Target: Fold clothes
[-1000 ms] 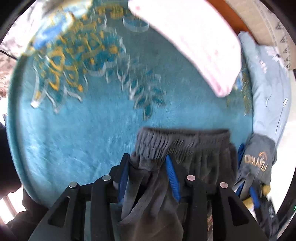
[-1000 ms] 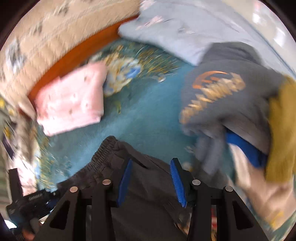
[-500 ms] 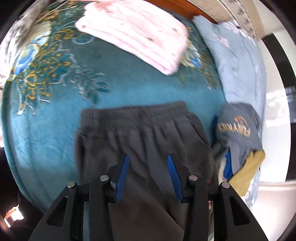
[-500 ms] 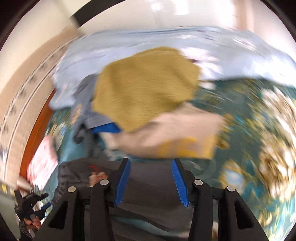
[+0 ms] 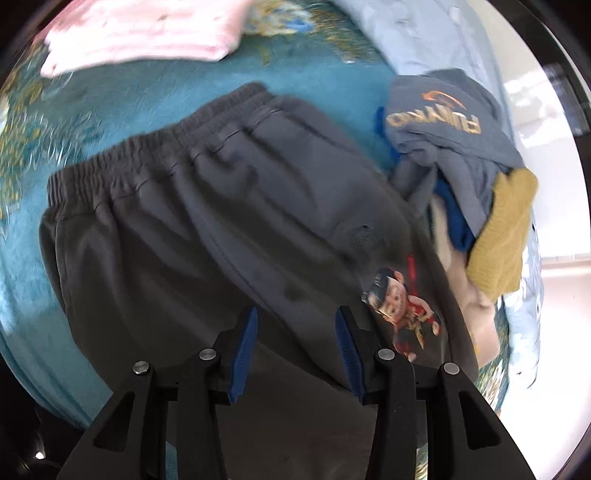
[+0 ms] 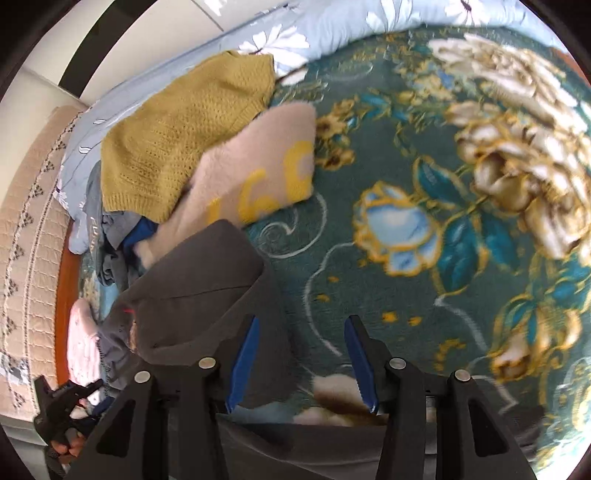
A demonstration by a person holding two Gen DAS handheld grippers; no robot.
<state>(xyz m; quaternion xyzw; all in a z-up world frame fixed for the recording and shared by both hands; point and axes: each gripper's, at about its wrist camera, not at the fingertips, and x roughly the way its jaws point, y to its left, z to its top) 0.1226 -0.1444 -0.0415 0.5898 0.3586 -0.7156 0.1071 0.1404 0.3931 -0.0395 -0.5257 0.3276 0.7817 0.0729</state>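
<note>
Dark grey sweatpants [image 5: 207, 221] lie spread on the teal floral blanket [image 5: 317, 74], elastic waistband at the far end and a cartoon print on the right leg. My left gripper [image 5: 295, 332] hovers open over the middle of the pants, nothing between its blue pads. In the right wrist view a folded part of the same pants [image 6: 192, 288] lies at the left, and my right gripper [image 6: 301, 343] stands open over the blanket [image 6: 461, 221], its left finger beside the pants' edge. The other gripper, held by a hand, shows small at the lower left.
A heap of unfolded clothes lies right of the pants: a grey-blue printed top [image 5: 443, 125], a mustard knit [image 6: 177, 140], a beige top with yellow numbers [image 6: 258, 173]. A folded pink garment [image 5: 140, 33] lies at the far end. A pale blue floral quilt [image 6: 332, 26] lines the bed's edge.
A second ago my left gripper was shut on the waistband; it has let go and drawn back over the spread pants. My right gripper swung right, away from the pants, toward the open blanket.
</note>
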